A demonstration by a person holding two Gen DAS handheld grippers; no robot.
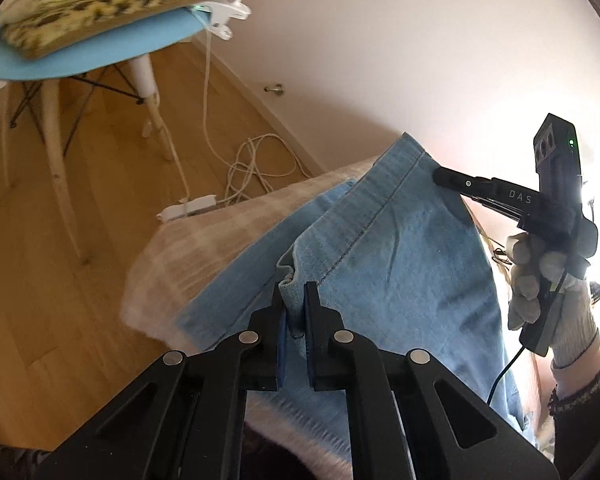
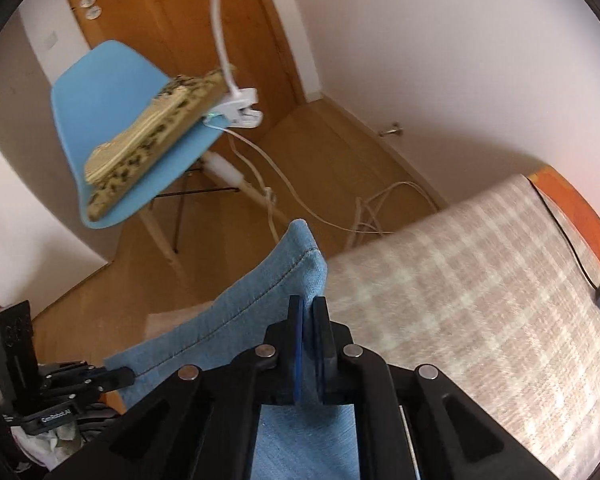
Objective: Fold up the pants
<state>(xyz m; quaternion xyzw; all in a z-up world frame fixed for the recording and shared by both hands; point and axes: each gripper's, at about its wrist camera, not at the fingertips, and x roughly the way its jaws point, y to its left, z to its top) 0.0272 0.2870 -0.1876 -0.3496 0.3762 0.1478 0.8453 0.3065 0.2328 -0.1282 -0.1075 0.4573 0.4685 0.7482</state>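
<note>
Bed covered by a beige-and-white checked blanket [image 2: 480, 280], with light blue denim pants [image 1: 400, 248] partly lying on the blanket and partly lifted above it. Beside the bed, a wooden floor [image 1: 60, 280] carries a blue chair [image 2: 100, 92], a white power strip [image 1: 188, 208] and a tangle of pale cables [image 1: 256, 164].

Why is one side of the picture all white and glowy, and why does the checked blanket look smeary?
In the left wrist view, bright light washes out the right side behind the right gripper and the gloved hand, hiding detail there. In the right wrist view, the checked blanket looks blurred, while the jeans stay sharper. In both, the fisheye lens bends the walls and floor.
</note>
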